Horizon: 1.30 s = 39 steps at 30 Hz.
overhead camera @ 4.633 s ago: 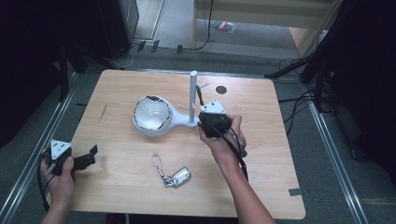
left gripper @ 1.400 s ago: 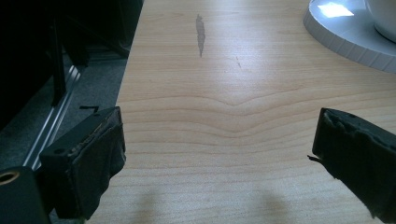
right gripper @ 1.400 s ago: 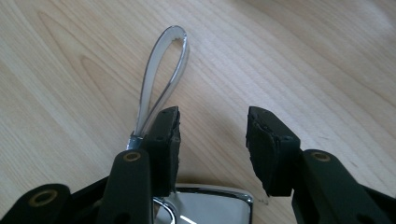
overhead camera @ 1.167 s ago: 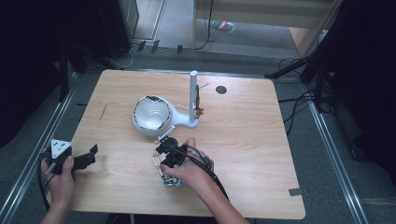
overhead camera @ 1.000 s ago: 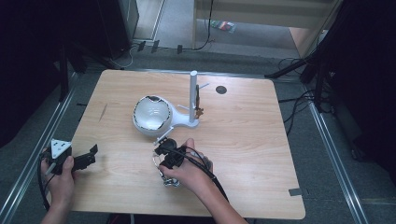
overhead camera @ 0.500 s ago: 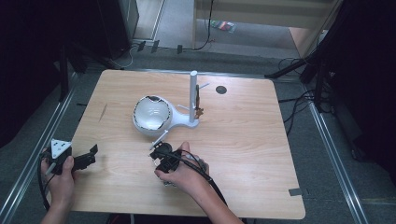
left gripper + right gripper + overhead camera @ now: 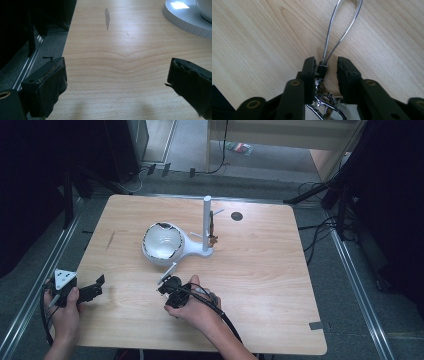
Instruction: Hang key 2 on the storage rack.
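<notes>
A key ring lies on the wooden table (image 7: 260, 270); its thin wire loop (image 7: 167, 273) pokes out from under my right gripper (image 7: 169, 292). In the right gripper view the wire loop (image 7: 342, 30) runs into a small black clasp (image 7: 322, 68) that sits between the jaws of the right gripper (image 7: 325, 62). Those jaws have just been closing: the left pad (image 7: 310, 67) touches the clasp, and a gap remains at the right pad. Metal clips (image 7: 324, 102) lie under the jaws. My left gripper (image 7: 95, 289) rests open at the table's front left with nothing between its fingers.
A white stand with a round bowl (image 7: 162, 242) and an upright post (image 7: 207, 220) occupies the table's middle, just beyond the right hand. Its base edge (image 7: 185, 17) lies far ahead of the left gripper (image 7: 116, 75). A dark hole (image 7: 236, 215) marks the far side.
The right hand came from the white stand down to the key ring, then edged left over it. Its jaws narrowed around the clasp. The left hand stayed put.
</notes>
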Each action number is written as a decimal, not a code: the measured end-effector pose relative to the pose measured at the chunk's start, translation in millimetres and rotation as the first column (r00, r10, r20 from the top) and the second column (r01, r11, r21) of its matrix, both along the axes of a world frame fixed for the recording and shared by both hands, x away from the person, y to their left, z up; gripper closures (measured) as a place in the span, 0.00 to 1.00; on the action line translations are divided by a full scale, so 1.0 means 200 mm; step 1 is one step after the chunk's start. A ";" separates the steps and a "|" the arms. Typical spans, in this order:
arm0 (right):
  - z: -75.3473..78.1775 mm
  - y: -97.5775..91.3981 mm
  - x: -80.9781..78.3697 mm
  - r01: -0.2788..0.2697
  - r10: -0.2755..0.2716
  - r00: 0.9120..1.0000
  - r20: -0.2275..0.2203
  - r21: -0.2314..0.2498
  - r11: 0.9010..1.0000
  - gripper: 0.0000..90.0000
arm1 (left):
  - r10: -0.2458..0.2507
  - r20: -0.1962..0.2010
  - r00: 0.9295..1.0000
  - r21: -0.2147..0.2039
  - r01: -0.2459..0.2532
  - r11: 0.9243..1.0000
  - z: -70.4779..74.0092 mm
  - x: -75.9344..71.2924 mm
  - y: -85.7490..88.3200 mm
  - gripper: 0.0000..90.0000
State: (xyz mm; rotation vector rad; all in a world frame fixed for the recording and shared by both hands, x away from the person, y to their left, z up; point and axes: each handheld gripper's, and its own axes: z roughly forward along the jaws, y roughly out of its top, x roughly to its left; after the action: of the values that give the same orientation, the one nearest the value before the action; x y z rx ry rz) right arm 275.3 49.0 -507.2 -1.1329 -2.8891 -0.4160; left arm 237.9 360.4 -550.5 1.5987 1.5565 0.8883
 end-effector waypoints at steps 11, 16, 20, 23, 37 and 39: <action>-0.02 -0.01 -0.03 -0.001 0.003 0.997 0.080 -0.033 0.999 0.92 | 0.001 0.001 1.000 0.000 -0.001 1.000 0.00 0.00 0.00 0.03; 0.01 -0.06 -0.03 0.020 -0.023 0.992 0.120 0.023 1.000 0.92 | 0.000 0.002 1.000 0.001 0.000 1.000 0.00 0.00 0.00 0.03; 0.04 -0.11 -0.04 0.040 -0.051 0.985 0.165 0.067 0.997 0.92 | 0.001 0.005 1.000 0.002 -0.001 1.000 0.00 0.00 0.00 0.03; 0.07 -0.14 -0.04 0.057 -0.074 0.980 0.185 0.093 0.994 0.92 | -0.001 0.013 1.000 0.009 0.001 1.000 0.00 -0.01 -0.01 0.03; 0.18 -0.27 -0.04 0.072 -0.123 0.958 0.259 0.200 0.977 0.92 | 0.018 0.058 0.998 0.050 -0.021 0.999 0.00 -0.03 -0.03 0.03; 0.20 -0.29 -0.04 0.078 -0.134 0.954 0.269 0.211 0.974 0.92 | 0.017 0.074 0.997 0.054 -0.021 0.998 0.00 -0.03 -0.03 0.04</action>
State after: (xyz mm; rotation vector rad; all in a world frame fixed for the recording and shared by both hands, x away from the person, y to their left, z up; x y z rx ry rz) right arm 267.8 -8.8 -467.1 -1.2944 -2.9347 -0.9189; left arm 231.3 354.0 -550.7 1.5733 1.5106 0.9966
